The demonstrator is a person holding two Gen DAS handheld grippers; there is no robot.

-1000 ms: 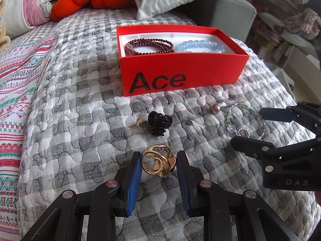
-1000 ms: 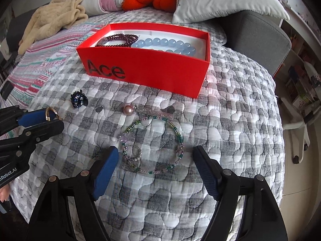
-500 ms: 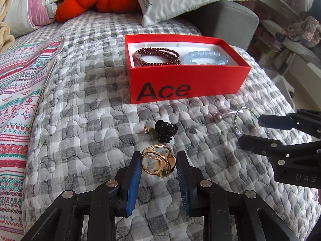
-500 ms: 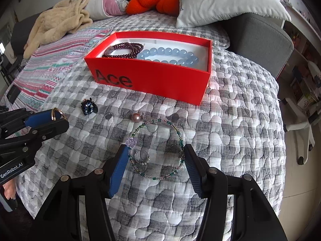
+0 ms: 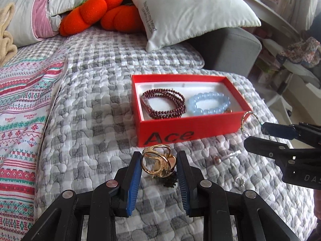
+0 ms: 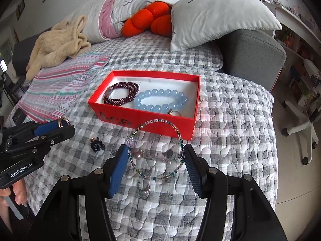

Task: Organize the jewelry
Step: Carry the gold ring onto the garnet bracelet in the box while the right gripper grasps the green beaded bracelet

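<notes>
Setting: grey-and-white checked quilted bedspread [image 5: 96, 108], seen from the left wrist camera; white pillow [image 5: 192, 10] and orange plush cushion [image 5: 96, 10] along the top of the frame.
Left view, box: open red cardboard box lettered "Ace" [image 5: 190, 129], centre right, resting on the quilt.
Left view, box contents: dark red multi-strand bead bracelet [image 5: 163, 105] on the left, pale blue round-bead bracelet [image 5: 208, 105] on the right.
Left view, left gripper [image 5: 159, 161]: lower centre, blue pads clamped on a gold openwork ring [image 5: 158, 162], held clear of the quilt.
Left view, loose items: pink pearl pin [image 5: 217, 159] and small silver ring [image 5: 239, 181] lying lower right.
Right view, right gripper [image 6: 156, 154]: lower centre; its fingers closed in within the past second and now grip a wire bangle of green and lilac beads [image 6: 158, 150] across its width, lifted in front of the box [image 6: 144, 116].
Right view, loose items: dark blue flower clip [image 6: 97, 144] at centre left on the quilt [image 6: 230, 136].
Right view, background: beige fleece garment [image 6: 58, 44], upper left.
</notes>
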